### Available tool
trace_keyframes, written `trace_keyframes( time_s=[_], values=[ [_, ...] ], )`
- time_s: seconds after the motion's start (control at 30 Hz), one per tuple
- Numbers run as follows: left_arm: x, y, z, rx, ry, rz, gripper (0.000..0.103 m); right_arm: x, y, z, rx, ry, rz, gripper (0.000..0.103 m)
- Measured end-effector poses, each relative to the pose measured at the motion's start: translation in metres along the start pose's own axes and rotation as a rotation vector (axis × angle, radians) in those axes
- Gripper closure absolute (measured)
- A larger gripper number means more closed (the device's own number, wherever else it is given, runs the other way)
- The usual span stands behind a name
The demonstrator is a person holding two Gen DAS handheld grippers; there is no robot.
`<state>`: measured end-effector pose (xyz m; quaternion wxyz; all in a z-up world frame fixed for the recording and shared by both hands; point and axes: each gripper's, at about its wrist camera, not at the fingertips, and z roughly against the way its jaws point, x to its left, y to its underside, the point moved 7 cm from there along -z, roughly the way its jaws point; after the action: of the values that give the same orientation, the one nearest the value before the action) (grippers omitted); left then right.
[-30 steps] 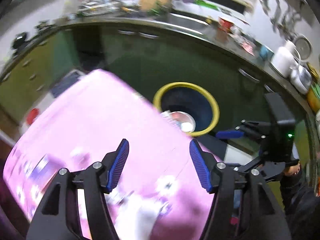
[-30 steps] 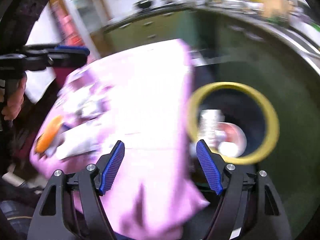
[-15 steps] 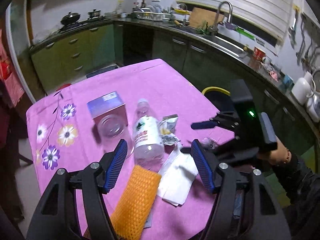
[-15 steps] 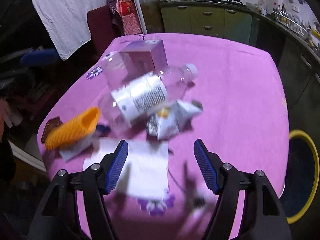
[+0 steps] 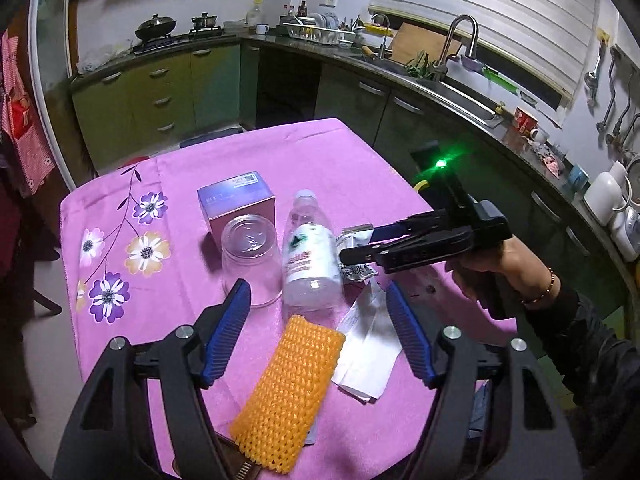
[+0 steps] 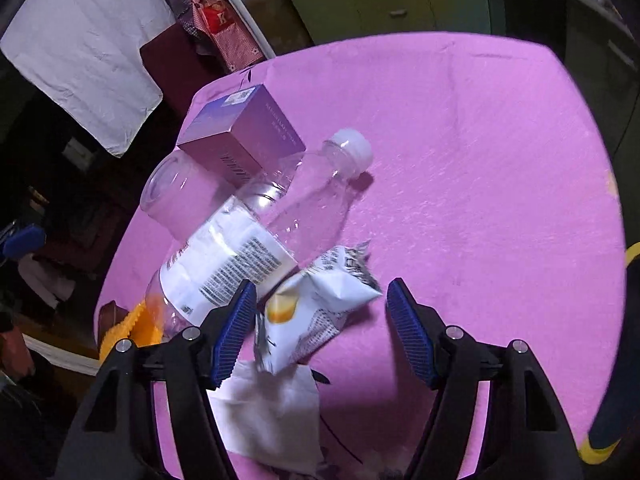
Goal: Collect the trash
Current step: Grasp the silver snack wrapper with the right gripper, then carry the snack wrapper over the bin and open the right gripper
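Trash lies on a pink tablecloth: a clear plastic bottle on its side, a clear cup, a purple box, an orange foam net, a white paper and a crumpled white snack wrapper. My left gripper is open above the net and paper. My right gripper is open, its jaws on either side of the wrapper, just above it.
A yellow-rimmed bin stands on the floor off the table's right edge. Green kitchen cabinets and a counter with a sink run behind the table. A white cloth hangs at the left.
Both grippers swung from over the bin back to the table. The right gripper has come down close over the snack wrapper. Both stay open.
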<state>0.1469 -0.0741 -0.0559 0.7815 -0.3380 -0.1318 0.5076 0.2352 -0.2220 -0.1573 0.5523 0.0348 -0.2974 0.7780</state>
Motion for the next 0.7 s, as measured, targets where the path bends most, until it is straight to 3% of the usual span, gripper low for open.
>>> trace_keyframes(
  time_s=[0.07, 0.13, 0.3, 0.53, 0.7],
  values=[
    [0.000, 0.000, 0.000, 0.002, -0.002, -0.006, 0.036, 0.000, -0.001, -0.003, 0.006, 0.000, -0.001, 0.036],
    [0.001, 0.000, -0.001, 0.005, -0.001, -0.005, 0.036, 0.000, -0.001, -0.008, 0.017, -0.008, -0.008, 0.047],
    [0.002, 0.003, -0.006, 0.020, -0.002, 0.000, 0.035, -0.001, -0.003, -0.013, 0.014, -0.007, -0.008, 0.053],
    [0.000, 0.005, -0.010, 0.028, 0.003, -0.012, 0.035, -0.004, 0.002, 0.023, -0.054, 0.007, -0.009, 0.055],
    [-0.005, 0.005, -0.014, 0.037, 0.010, -0.029, 0.035, -0.026, 0.005, 0.066, -0.124, 0.052, -0.041, 0.055]
  ],
)
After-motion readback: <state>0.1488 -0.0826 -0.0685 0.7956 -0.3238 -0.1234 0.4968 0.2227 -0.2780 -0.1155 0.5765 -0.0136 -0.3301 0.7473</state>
